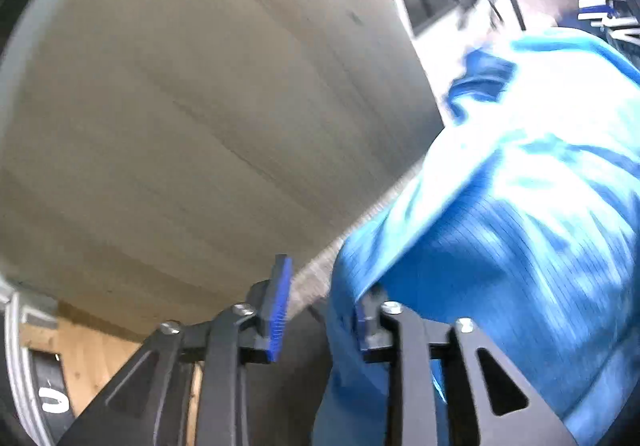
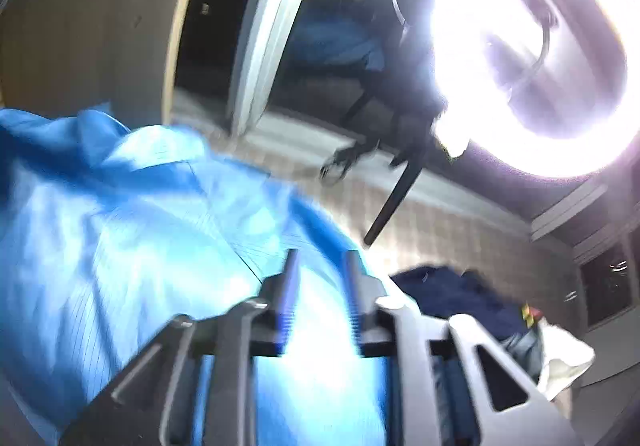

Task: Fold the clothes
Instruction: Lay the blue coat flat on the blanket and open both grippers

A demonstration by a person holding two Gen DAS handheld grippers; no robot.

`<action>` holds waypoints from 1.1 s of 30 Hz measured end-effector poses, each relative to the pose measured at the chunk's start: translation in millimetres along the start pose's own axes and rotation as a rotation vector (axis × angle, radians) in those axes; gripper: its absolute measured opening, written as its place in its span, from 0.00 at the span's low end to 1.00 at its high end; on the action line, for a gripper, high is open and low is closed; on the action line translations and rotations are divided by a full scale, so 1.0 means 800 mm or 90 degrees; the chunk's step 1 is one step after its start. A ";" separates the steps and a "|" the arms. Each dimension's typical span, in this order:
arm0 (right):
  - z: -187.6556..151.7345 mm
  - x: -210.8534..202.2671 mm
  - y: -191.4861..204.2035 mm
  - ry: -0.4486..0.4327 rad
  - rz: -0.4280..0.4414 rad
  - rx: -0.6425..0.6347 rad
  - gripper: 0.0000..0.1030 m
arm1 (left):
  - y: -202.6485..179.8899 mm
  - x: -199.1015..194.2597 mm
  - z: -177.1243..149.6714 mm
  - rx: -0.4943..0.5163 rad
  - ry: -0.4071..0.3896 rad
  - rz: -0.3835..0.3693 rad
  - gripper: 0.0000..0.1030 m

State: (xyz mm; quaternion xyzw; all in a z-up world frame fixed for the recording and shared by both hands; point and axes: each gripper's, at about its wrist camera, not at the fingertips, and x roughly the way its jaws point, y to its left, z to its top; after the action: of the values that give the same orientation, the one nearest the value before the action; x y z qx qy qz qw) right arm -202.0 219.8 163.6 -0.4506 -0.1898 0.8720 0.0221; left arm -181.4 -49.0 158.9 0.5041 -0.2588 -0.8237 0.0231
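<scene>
Left wrist: left claw point(image 1: 320, 310) is gaping beside ribbed blue shirt point(image 1: 520, 205); right claw point(image 2: 320, 298) is gaping over it.

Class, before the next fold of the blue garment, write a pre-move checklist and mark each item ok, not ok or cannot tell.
1. Left hand-held gripper grips the blue garment: not ok; jaws apart, cloth draped over one finger only.
2. Right hand-held gripper grips the blue garment: cannot tell; narrow gap, cloth behind it.
3. Garment lying flat: not ok; it is bunched and lifted.
4. Table surface free for folding: ok.
5. Pictures sharp: not ok; blurred.
</scene>
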 end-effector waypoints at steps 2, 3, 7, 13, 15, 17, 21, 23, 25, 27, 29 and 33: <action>-0.033 -0.012 -0.013 -0.013 0.018 0.008 0.46 | -0.004 0.005 -0.017 0.003 0.002 -0.015 0.35; -0.050 -0.019 -0.020 -0.020 0.027 0.012 0.47 | -0.002 0.002 -0.026 0.001 -0.002 -0.018 0.36; -0.092 -0.014 -0.047 -0.002 0.041 0.061 0.53 | 0.017 -0.029 -0.050 -0.051 -0.036 -0.033 0.43; -0.163 0.002 -0.083 0.030 0.079 0.141 0.56 | 0.010 -0.058 -0.153 -0.171 -0.021 -0.097 0.49; -0.187 0.007 -0.095 0.040 0.092 0.168 0.56 | -0.018 -0.064 -0.202 -0.197 0.006 -0.116 0.49; -0.206 0.011 -0.097 0.044 0.106 0.183 0.56 | -0.054 -0.069 -0.243 -0.213 0.034 -0.140 0.50; -0.225 0.008 -0.080 0.034 0.122 0.174 0.56 | -0.136 -0.068 -0.296 -0.208 0.092 -0.177 0.59; -0.230 0.005 -0.077 0.032 0.143 0.182 0.56 | -0.167 -0.056 -0.304 -0.193 0.115 -0.165 0.59; -0.233 0.002 -0.079 0.033 0.154 0.194 0.56 | -0.180 -0.039 -0.302 -0.193 0.125 -0.137 0.59; -0.235 -0.005 -0.081 0.033 0.162 0.201 0.56 | -0.186 -0.023 -0.298 -0.200 0.134 -0.113 0.59; -0.238 -0.017 -0.084 0.025 0.164 0.197 0.56 | -0.182 -0.012 -0.296 -0.218 0.141 -0.108 0.54; -0.250 -0.041 -0.093 0.005 0.140 0.186 0.56 | -0.148 -0.021 -0.299 -0.261 0.130 -0.112 0.12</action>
State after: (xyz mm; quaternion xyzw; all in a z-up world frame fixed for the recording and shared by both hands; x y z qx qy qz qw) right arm -33.4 344.4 110.8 -0.4640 -0.0103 0.8857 -0.0071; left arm 55.1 -37.9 33.8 0.5903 -0.0372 -0.8025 0.0790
